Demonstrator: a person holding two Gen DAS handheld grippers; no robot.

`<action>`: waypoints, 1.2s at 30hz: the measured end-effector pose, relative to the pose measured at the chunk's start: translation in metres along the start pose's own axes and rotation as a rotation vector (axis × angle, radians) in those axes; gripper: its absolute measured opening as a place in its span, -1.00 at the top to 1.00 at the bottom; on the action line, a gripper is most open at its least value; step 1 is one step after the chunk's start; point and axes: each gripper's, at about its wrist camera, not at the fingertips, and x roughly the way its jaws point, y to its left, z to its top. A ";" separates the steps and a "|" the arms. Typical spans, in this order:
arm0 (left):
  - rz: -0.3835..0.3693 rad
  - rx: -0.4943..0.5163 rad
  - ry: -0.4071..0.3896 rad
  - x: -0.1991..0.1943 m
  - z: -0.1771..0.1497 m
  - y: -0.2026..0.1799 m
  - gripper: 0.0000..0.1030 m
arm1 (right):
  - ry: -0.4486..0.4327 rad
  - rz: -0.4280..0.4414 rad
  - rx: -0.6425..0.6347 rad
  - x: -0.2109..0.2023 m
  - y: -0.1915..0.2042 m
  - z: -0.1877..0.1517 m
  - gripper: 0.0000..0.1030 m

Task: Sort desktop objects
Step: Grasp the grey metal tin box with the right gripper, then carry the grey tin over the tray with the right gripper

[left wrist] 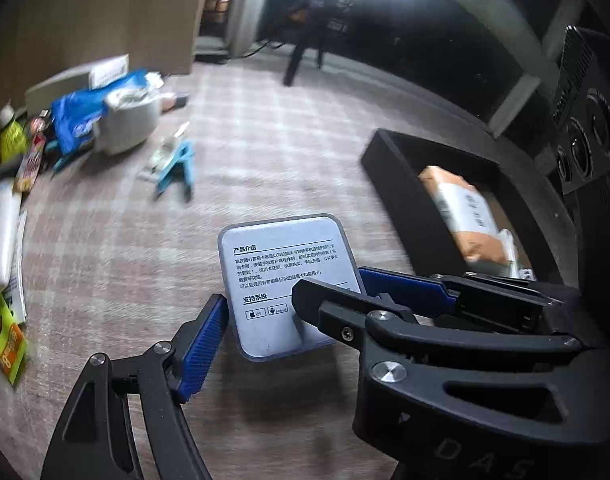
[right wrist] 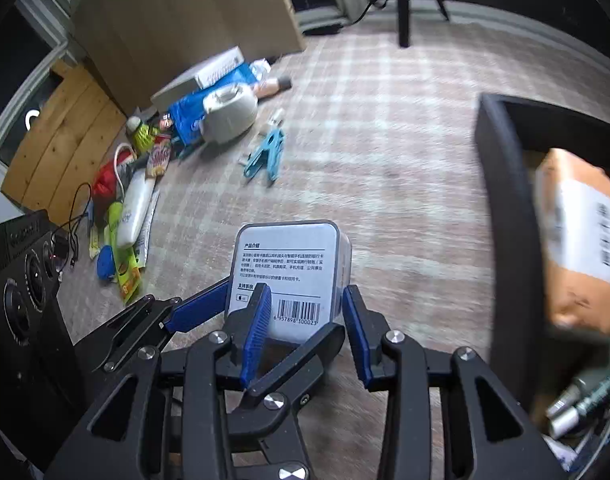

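The right gripper [right wrist: 305,312] points steeply down, its blue pads [right wrist: 257,320] closed on the sides of a box [right wrist: 289,264]. The left gripper [left wrist: 293,308] reaches in from the left, also angled down, its jaws spread wide around the same box, pads clear.

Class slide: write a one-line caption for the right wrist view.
Both tongs meet at a small grey box above the checked cloth, beside a black tray.
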 end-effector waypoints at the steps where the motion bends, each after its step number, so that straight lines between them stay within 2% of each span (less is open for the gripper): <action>1: -0.005 0.007 -0.004 -0.002 0.001 -0.006 -0.39 | -0.013 -0.005 0.006 -0.007 -0.003 -0.001 0.28; 11: -0.098 0.167 -0.041 -0.012 0.013 -0.098 -0.39 | -0.163 -0.096 0.093 -0.088 -0.055 -0.015 0.28; 21: -0.208 0.331 0.007 0.010 0.005 -0.194 -0.39 | -0.236 -0.193 0.255 -0.144 -0.134 -0.050 0.28; 29: -0.258 0.413 0.038 0.021 -0.003 -0.239 -0.39 | -0.259 -0.241 0.340 -0.168 -0.172 -0.072 0.28; 36: -0.267 0.442 0.044 0.024 -0.004 -0.257 -0.40 | -0.271 -0.257 0.369 -0.178 -0.182 -0.080 0.28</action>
